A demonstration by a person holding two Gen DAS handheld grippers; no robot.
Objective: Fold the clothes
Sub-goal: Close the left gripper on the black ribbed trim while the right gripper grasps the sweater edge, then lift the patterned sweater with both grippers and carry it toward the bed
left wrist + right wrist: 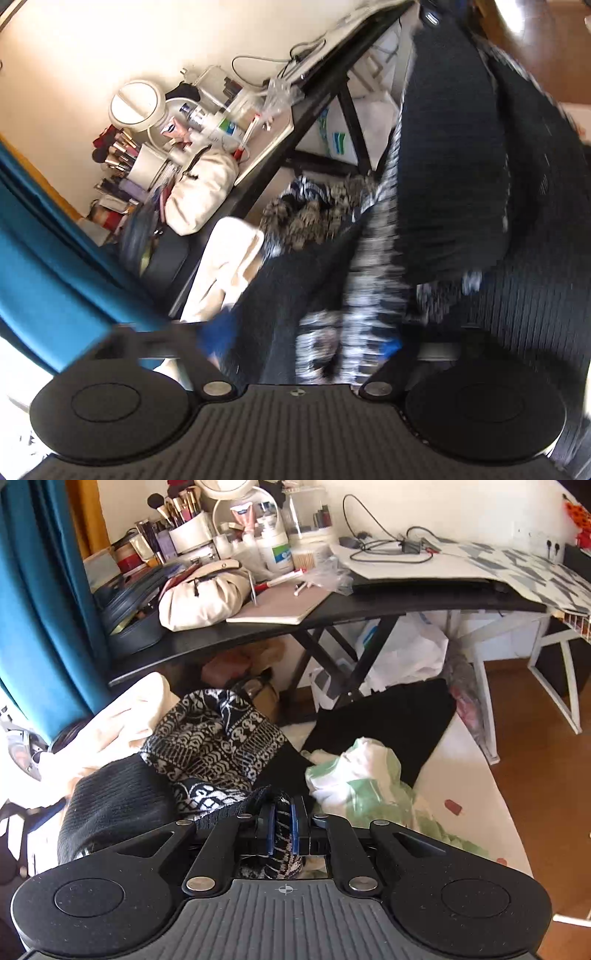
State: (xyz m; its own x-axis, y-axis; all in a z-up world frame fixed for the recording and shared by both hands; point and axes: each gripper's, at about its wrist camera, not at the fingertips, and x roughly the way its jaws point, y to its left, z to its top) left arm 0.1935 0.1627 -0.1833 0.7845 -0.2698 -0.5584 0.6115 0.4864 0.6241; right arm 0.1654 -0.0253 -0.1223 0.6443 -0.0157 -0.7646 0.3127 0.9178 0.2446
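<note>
Left gripper (299,347): jaws spread wide; blurred knit lies between them, no clamp is seen.
Patterned knit sweater (218,738): heaped on the bed at 11 o'clock of the right gripper, black with white motifs.
Right gripper (283,830): jaws closed on a sweater edge.
White-green garment (354,775): crumpled at 1 o'clock.
Progress: judged early; nothing is seen folded, everything remains.
</note>
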